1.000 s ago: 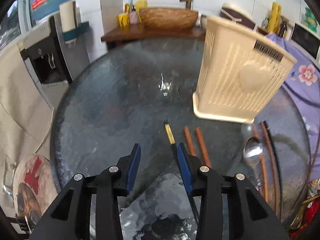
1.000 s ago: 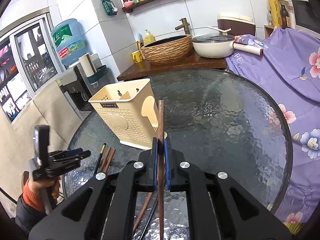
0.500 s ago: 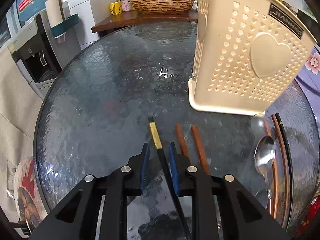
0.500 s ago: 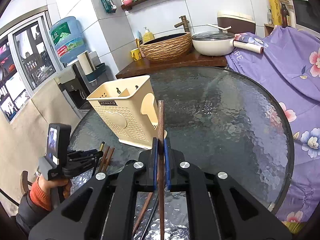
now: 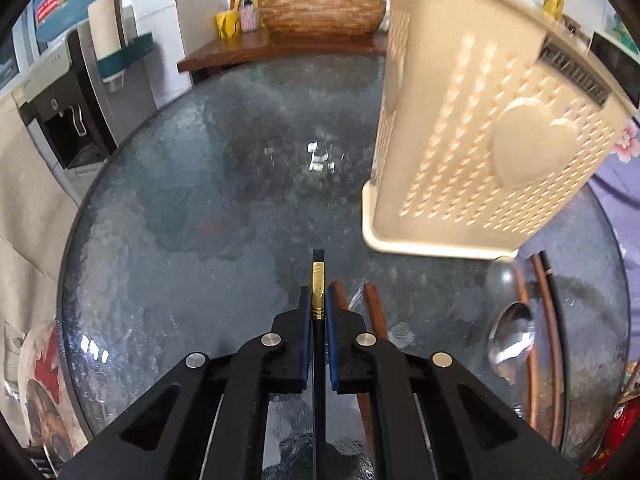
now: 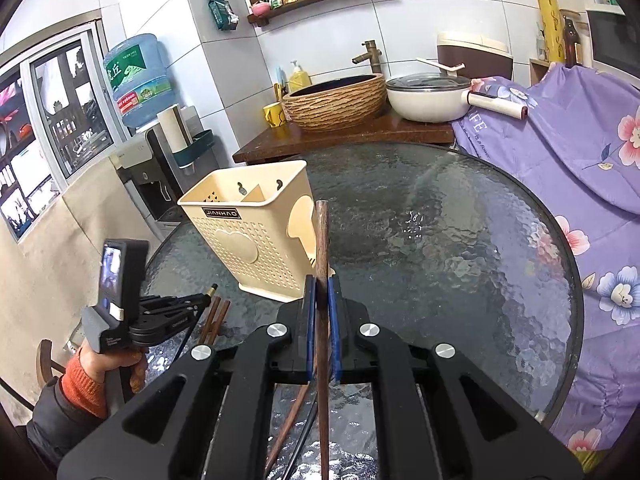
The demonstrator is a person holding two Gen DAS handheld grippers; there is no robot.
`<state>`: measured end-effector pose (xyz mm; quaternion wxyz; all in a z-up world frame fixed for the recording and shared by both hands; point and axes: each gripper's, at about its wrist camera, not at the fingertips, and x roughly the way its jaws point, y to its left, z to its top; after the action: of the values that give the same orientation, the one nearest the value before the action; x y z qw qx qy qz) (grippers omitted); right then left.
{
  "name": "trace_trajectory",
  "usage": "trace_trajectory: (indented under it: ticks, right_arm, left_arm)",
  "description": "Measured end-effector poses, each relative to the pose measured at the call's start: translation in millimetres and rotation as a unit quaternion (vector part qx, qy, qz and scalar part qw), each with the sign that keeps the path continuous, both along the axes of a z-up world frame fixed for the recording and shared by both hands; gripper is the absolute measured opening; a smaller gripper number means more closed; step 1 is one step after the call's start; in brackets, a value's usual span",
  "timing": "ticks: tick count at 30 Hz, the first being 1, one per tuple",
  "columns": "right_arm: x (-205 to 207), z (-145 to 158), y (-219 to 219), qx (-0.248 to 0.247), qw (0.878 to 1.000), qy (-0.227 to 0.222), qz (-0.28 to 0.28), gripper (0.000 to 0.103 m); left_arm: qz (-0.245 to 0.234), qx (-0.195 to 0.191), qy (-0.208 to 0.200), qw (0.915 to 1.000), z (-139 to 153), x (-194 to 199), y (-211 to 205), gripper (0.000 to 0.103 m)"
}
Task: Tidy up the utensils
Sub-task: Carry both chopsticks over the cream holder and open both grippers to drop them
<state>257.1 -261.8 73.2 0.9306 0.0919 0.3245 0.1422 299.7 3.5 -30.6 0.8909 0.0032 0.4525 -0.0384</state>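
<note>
My left gripper (image 5: 318, 300) is shut on a black chopstick with a gold band (image 5: 318, 280); it also shows in the right wrist view (image 6: 202, 300), lifted off the glass. My right gripper (image 6: 321, 286) is shut on a brown wooden chopstick (image 6: 322, 240), held above the table right of the cream utensil holder (image 6: 256, 232). The holder (image 5: 488, 140) stands ahead and right of my left gripper. Two brown chopsticks (image 5: 374, 308) lie on the glass beside it, and a metal spoon (image 5: 512, 336) with more chopsticks (image 5: 552, 320) lies to the right.
The round glass table (image 6: 460, 240) has a purple flowered cloth (image 6: 580, 152) at its right. A wooden counter with a basin (image 6: 336, 100) and a pot (image 6: 428, 98) stands behind. A water dispenser (image 5: 64, 100) stands at the left.
My left gripper moved in over the black chopstick, shut on it and lifted its end off the glass. My right gripper held its brown chopstick almost still.
</note>
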Motion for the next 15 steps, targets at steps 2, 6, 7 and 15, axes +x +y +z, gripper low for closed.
trace_trajectory:
  ticks: [2,6,7,15]
  right_arm:
    - [-1.6,1.7,-0.8,0.001,1.0,-0.004,0.0,0.007]
    - [-5.5,8.7,-3.6,0.004,1.0,-0.018,0.001,0.007]
    - [-6.7,10.7,-4.5,0.004,1.0,-0.022,0.001,0.007]
    - [-24.8,36.2,-6.0,0.016,0.998,-0.061,0.018,0.007]
  left_arm:
    - [-0.003,-0.008,-0.016,0.9998,12.0,-7.3,0.3,0.007]
    - [-0.011,-0.03,-0.057,0.9979,45.3,-23.8,4.0,0.007]
    - [-0.013,-0.036,-0.064,0.9972,51.7,-26.6,4.8,0.007]
    - [-0.031,-0.073,-0.141,0.9868,108.5,-71.3,12.0,0.007]
